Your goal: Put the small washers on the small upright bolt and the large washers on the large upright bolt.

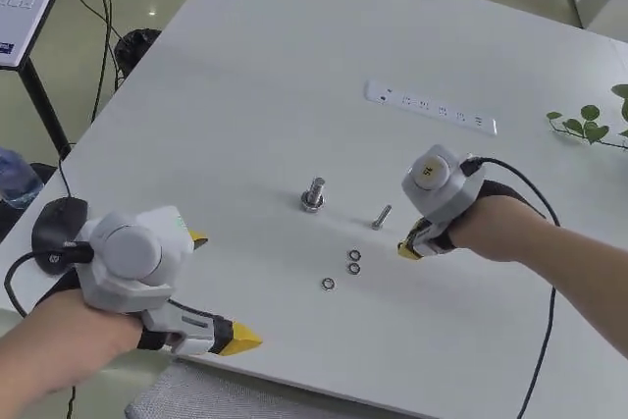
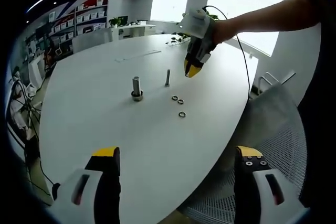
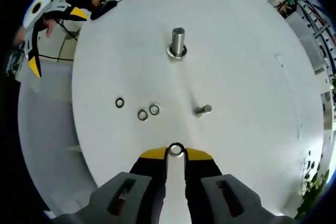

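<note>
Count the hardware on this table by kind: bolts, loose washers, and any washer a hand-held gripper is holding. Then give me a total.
Upright bolts: 2, the large bolt and the small bolt
Loose washers: 3
Held washer, in the right hand-held gripper: 1
Total: 6

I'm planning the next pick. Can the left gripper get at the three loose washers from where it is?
Probably yes. The left gripper is open, bare table lies between it and the loose washers, and the right gripper sits beyond them, by the small bolt.
</note>
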